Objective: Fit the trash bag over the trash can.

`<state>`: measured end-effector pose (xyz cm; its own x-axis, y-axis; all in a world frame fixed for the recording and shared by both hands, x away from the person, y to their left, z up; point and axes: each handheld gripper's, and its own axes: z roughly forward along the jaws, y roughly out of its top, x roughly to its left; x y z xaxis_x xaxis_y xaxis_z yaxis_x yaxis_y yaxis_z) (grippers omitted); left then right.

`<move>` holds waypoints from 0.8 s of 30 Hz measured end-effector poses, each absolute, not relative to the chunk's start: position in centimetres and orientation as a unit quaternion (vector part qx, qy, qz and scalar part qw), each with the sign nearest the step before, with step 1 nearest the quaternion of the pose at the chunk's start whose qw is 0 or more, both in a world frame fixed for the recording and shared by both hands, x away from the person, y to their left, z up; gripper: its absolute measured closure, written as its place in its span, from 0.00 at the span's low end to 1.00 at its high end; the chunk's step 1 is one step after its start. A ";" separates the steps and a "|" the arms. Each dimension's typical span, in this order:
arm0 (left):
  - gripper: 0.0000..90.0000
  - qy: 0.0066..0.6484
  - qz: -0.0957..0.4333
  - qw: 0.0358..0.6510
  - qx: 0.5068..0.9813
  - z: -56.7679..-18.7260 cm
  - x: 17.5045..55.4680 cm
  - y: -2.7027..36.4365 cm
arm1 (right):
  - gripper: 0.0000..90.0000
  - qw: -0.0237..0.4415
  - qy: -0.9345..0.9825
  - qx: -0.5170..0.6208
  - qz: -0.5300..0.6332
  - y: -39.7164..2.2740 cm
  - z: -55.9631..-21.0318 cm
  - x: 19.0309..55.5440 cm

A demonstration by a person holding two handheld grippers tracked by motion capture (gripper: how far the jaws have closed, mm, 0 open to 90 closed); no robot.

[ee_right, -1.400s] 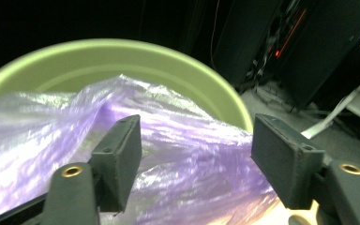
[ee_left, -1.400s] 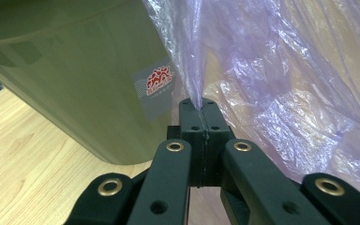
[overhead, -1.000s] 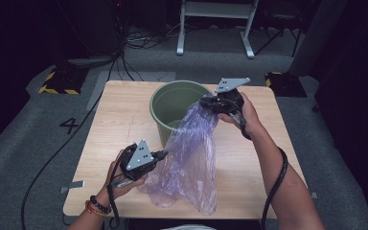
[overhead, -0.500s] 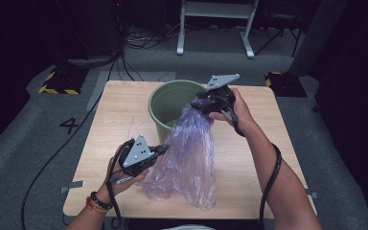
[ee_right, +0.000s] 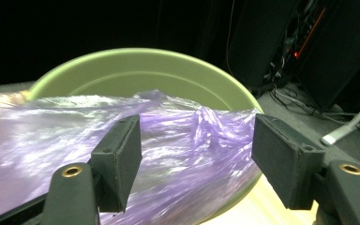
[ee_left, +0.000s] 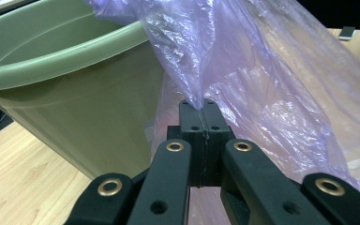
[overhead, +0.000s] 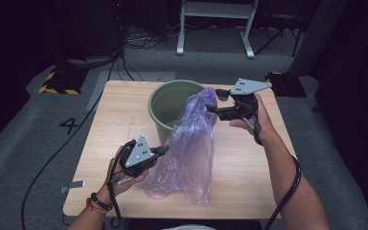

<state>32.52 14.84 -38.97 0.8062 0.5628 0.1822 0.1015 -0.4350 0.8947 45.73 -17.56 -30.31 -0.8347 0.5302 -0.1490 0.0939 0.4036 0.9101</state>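
A purple plastic bag point(overhead: 191, 153) drapes from the rim of a green bin point(overhead: 165, 103) down onto the wooden counter point(overhead: 249, 158), its upper end lying over the bin's near-right edge. The left gripper point(overhead: 162, 151) sits low at the bag's left side, jaws pressed tight together with a fold of the thin plastic pinched between them. The right gripper point(overhead: 212, 109) hovers beside the bag's top end near the bin rim; its jaws have just been opening and stand wide apart, the crumpled plastic lying beyond and between them, apparently touching neither pad.
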 end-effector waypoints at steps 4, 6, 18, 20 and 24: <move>1.00 0.208 0.232 0.493 0.813 -39.2 32.6 15.0 | 0.37 0.205 0.801 0.196 0.527 -18.9 -31.2 44.3; 1.00 0.210 0.229 0.492 0.813 -39.4 32.7 15.1 | 0.36 0.208 0.804 0.199 0.520 -19.5 -32.1 43.8; 1.00 0.204 0.228 0.496 0.813 -39.2 32.6 14.8 | 0.63 0.144 0.806 0.194 0.540 -19.9 -35.7 43.7; 1.00 0.204 0.227 0.497 0.813 -39.0 32.6 14.8 | 0.72 0.130 0.805 0.185 0.549 -20.0 -35.8 43.5; 1.00 0.202 0.227 0.499 0.811 -38.9 32.6 14.7 | 0.89 0.142 0.806 0.183 0.544 -20.1 -35.8 43.3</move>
<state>32.58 14.72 -38.90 0.8152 0.5543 0.1678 0.1002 -0.4204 0.9018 43.32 -20.05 -35.83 -0.8926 0.4499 -0.0291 0.1413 0.3405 0.9296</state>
